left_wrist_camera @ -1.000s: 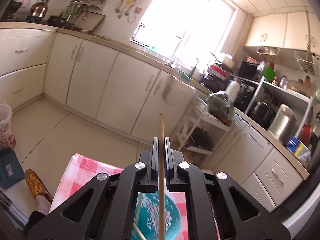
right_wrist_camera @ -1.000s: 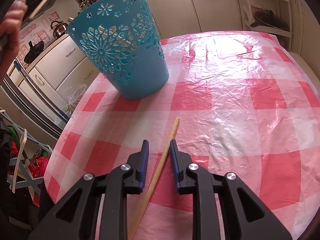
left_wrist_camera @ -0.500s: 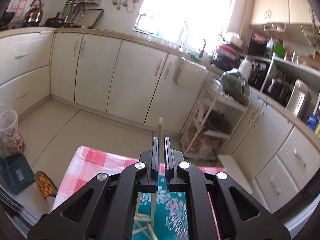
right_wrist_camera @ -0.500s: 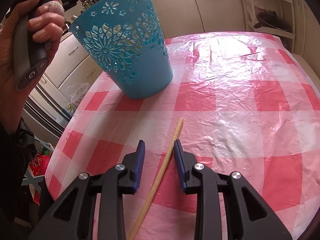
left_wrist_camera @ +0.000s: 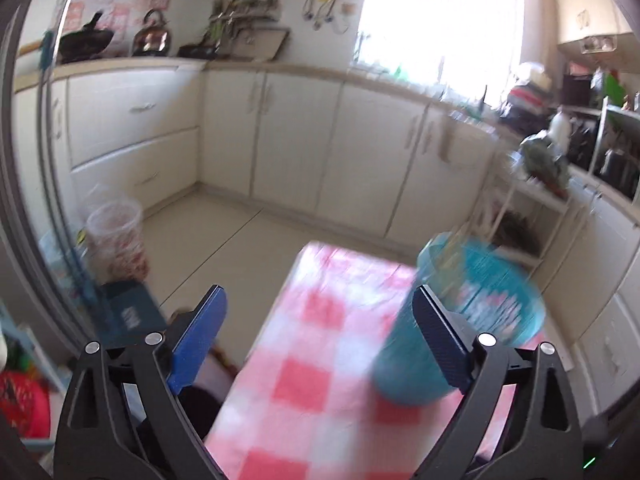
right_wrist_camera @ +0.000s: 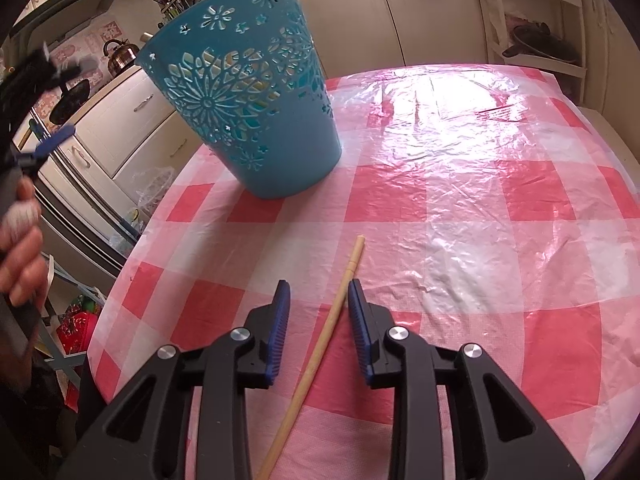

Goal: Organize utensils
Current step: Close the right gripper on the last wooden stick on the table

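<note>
Our left gripper has just let go. A second ago it pinched a wooden chopstick upright above the blue basket; half a second ago it was lower, over the basket's mouth; now its jaws have sprung wide apart with nothing between them, and its view has swung aside, so the basket sits blurred at about four o'clock. We judge that the stick has gone into the basket: pale stick shapes show through the cut-out flowers in the right wrist view, though we cannot tell which is which. In that view the left gripper shows at nine o'clock, held in a hand off the edge of the table.

Our right gripper has not shifted. Its jaws stand partly apart astride the remaining chopstick, which lies flat on the checked tablecloth running from six o'clock up towards twelve; the right pad is just beside the wood, the left clear of it, so nothing is clamped. The basket stands at eleven o'clock, well apart from this stick.

One stick seems stowed; this one comes next.
</note>
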`<action>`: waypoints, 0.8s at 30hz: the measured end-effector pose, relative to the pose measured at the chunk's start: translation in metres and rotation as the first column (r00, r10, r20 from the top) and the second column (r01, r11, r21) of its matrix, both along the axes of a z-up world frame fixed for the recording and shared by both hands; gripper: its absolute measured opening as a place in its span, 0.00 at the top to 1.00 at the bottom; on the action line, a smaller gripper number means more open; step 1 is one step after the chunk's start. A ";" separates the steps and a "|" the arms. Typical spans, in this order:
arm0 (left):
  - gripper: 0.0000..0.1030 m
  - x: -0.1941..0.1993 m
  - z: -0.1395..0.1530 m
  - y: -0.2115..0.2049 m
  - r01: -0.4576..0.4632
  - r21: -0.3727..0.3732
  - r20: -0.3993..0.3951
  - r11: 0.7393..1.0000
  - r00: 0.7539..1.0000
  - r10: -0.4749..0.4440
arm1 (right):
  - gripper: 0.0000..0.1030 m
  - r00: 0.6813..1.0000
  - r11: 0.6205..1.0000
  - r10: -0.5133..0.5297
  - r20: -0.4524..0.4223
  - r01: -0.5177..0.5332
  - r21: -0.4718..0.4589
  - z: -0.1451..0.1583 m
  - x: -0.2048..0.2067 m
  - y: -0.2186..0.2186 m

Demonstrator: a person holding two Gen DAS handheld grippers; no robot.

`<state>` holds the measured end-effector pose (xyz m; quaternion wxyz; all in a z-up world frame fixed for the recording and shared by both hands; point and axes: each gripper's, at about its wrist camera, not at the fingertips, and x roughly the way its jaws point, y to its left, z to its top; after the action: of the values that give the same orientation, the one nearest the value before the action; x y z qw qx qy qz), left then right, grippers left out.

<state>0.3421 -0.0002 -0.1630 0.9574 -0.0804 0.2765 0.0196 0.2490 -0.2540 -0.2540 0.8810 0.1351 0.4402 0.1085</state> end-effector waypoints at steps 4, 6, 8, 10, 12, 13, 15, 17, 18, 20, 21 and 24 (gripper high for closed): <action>0.13 0.001 -0.062 0.007 0.019 0.011 -0.174 1.000 0.985 -0.017 | 0.71 1.000 0.996 -0.012 0.000 0.011 -0.086 0.002 0.002 0.014; 0.13 0.003 -0.078 -0.001 0.062 0.024 -0.217 0.998 0.975 -0.055 | 0.72 1.000 0.987 0.011 0.002 -0.010 -0.158 0.003 0.003 0.025; 0.13 0.006 -0.088 -0.013 0.113 0.054 -0.242 0.992 0.966 -0.097 | 0.82 0.998 0.976 0.068 0.002 -0.066 -0.208 0.004 0.005 0.036; 0.13 0.005 -0.091 -0.023 0.147 0.101 -0.250 0.984 0.961 -0.118 | 0.88 0.994 0.964 0.107 -0.002 -0.104 -0.245 0.003 0.006 0.043; 0.12 0.004 -0.091 -0.027 0.163 0.106 -0.246 0.981 0.960 -0.133 | 0.88 0.994 0.959 0.112 -0.012 -0.111 -0.262 0.003 0.008 0.045; 0.12 0.004 -0.092 -0.027 0.161 0.106 -0.250 0.981 0.959 -0.130 | 0.88 0.994 0.956 0.112 -0.020 -0.113 -0.271 0.003 0.009 0.046; 0.12 0.007 -0.095 -0.027 0.160 0.104 -0.263 0.982 0.956 -0.128 | 0.85 0.991 0.941 0.127 -0.030 -0.130 -0.312 0.003 0.008 0.053; 0.12 0.009 -0.097 -0.029 0.164 0.109 -0.269 0.980 0.954 -0.129 | 0.85 0.991 0.930 0.131 -0.030 -0.133 -0.343 0.003 0.007 0.060; 0.12 0.009 -0.098 -0.030 0.164 0.112 -0.274 0.980 0.953 -0.129 | 0.86 0.991 0.931 0.130 -0.029 -0.132 -0.340 0.003 0.006 0.059; 0.12 0.009 -0.099 -0.033 0.165 0.116 -0.281 0.979 0.951 -0.127 | 0.90 0.992 0.946 0.122 -0.027 -0.124 -0.300 0.002 0.006 0.056; 0.12 0.010 -0.100 -0.033 0.166 0.116 -0.286 0.979 0.950 -0.127 | 0.92 0.993 0.953 0.113 -0.029 -0.117 -0.279 0.003 0.006 0.052; 0.11 0.012 -0.101 -0.034 0.169 0.114 -0.297 0.979 0.946 -0.129 | 0.94 0.995 0.981 0.087 -0.046 -0.093 -0.170 0.003 0.007 0.036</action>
<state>0.3536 -0.0342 -0.2644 0.9090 0.0110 0.4161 -0.0223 0.2555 -0.2175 -0.2513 0.8749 0.0408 0.4705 0.1073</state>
